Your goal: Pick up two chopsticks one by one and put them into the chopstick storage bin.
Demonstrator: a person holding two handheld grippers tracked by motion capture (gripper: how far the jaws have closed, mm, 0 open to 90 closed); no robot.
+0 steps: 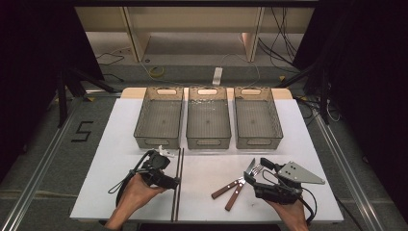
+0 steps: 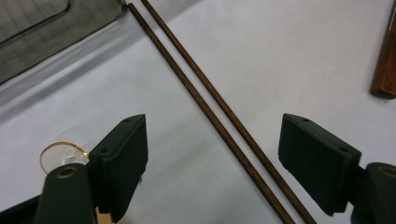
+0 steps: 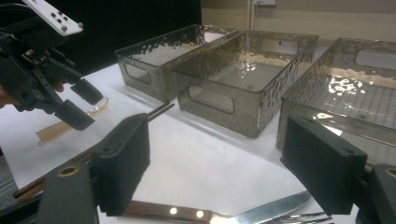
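High view: left gripper (image 1: pixel 169 169) held beside pair of thin dark wooden chopsticks (image 1: pixel 179 185); right gripper (image 1: pixel 254 172) near wooden-handled knife (image 1: pixel 234 182).

Left gripper view: jaws spread open, chopsticks (image 2: pixel 224 119) lying on white table (image 2: pixel 289 65) between them, ungripped.

Right gripper view: jaws apart, knife (image 3: pixel 210 215) seen below them; nothing held.

White table (image 1: pixel 120 125) with three bins (image 1: pixel 207 123), chopsticks (image 1: pixel 179 183), knife (image 1: pixel 231 185), fork (image 1: pixel 243 186).

Open tongs (image 2: pixel 212 161) straddle two dark chopsticks (image 2: pixel 219 114) on the table (image 2: pixel 289 60).
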